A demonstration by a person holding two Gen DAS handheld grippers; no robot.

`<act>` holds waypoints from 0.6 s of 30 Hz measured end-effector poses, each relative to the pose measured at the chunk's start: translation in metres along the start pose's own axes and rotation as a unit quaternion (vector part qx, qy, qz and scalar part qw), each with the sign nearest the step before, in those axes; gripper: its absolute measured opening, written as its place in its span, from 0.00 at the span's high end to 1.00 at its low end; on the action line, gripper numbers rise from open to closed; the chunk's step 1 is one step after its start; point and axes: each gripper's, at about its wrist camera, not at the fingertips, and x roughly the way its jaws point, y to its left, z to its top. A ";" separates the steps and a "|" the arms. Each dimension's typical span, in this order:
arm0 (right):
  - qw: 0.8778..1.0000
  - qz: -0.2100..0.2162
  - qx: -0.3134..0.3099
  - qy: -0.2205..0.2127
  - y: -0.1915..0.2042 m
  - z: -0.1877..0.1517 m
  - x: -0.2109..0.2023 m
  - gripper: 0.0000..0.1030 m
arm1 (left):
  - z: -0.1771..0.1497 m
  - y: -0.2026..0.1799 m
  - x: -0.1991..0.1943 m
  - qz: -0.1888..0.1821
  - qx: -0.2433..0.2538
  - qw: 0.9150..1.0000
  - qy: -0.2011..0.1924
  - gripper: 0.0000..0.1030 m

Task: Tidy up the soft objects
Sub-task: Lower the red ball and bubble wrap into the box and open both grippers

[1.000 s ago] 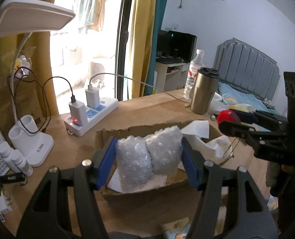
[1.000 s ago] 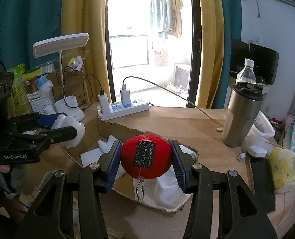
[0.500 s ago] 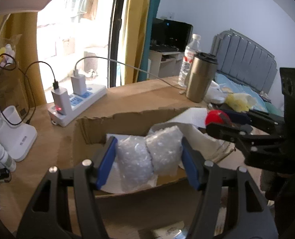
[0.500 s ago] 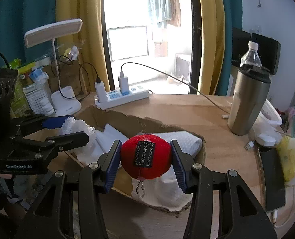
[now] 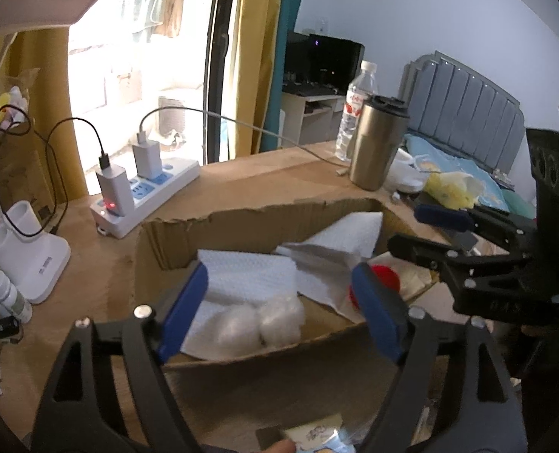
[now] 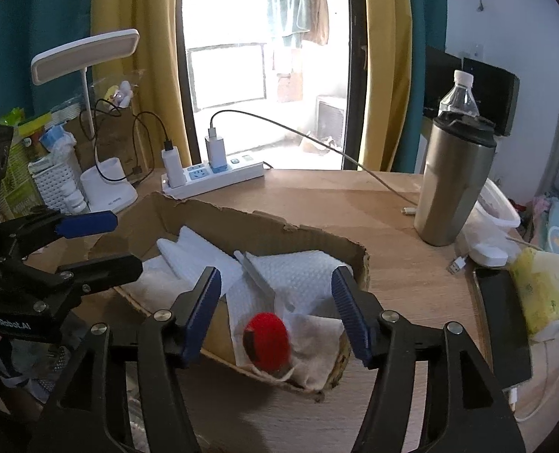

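Note:
A torn cardboard box [image 5: 241,222] [image 6: 264,226] lined with white paper towels [image 5: 249,275] [image 6: 298,275] sits on the wooden desk. A wad of clear bubble wrap [image 5: 258,321] lies in the box's near left part. My left gripper [image 5: 279,309] hangs over it, jaws opening, pads clear of the wrap. A red knitted ball [image 6: 267,341] [image 5: 387,277] rests on the towels at the box's near right corner. My right gripper [image 6: 275,313] stands above it, jaws opening, nothing pressed between the pads. Each gripper shows in the other's view, the right gripper [image 5: 419,230] and the left gripper [image 6: 109,241].
Behind the box lie a white power strip [image 5: 151,196] [image 6: 211,177] with chargers and cables, and a desk lamp [image 6: 87,53] with its white base [image 5: 26,245]. A steel tumbler [image 6: 453,185] and water bottle [image 6: 460,90] stand at the right, beside a phone [image 6: 502,324] and a yellow packet [image 6: 539,294].
Both grippers have opened. The bubble wrap dropped from the left pads into the box, and the red ball dropped from the right pads onto the towels.

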 end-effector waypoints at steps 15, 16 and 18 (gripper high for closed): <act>1.000 -0.007 -0.003 -0.013 0.008 -0.004 -0.028 0.36 | -0.004 0.002 -0.036 0.005 -0.008 0.999 -0.032 0.21; 1.000 -0.007 -0.004 -0.014 0.009 -0.004 -0.030 0.36 | -0.004 0.002 -0.039 0.006 -0.008 0.999 -0.034 0.21; 1.000 -0.008 -0.005 -0.016 0.012 -0.004 -0.034 0.36 | -0.006 0.002 -0.043 0.006 -0.009 0.999 -0.037 0.20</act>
